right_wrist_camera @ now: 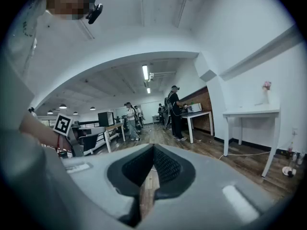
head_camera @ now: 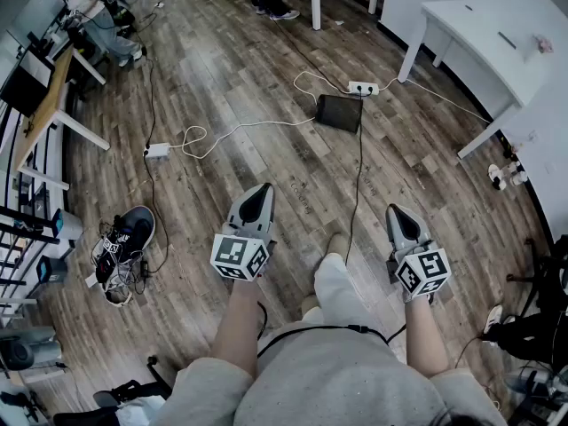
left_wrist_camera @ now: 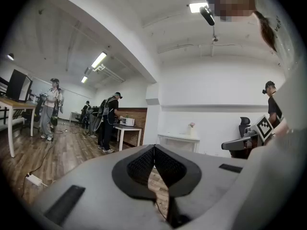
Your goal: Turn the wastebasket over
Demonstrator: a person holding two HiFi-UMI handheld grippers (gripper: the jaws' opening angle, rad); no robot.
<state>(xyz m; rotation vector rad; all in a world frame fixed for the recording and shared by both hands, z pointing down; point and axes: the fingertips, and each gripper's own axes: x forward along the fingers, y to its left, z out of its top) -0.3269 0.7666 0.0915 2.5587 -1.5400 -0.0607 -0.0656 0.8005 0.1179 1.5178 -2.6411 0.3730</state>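
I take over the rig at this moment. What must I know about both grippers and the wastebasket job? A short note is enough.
Left gripper: fingers shut, nothing held, held out over the wood floor.
Right gripper: fingers shut, nothing held, also over the floor.
Wastebasket: in none of the views.
Done: nothing that shows.
Left: find the wastebasket, grip it, turn it over.

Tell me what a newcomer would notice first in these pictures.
Two grey grippers stand out low in the head view, the left gripper and the right gripper, both shut and empty above the wood floor. Ahead of them a white cable snakes toward a power strip beside a flat black pad. A white table stands at upper right.
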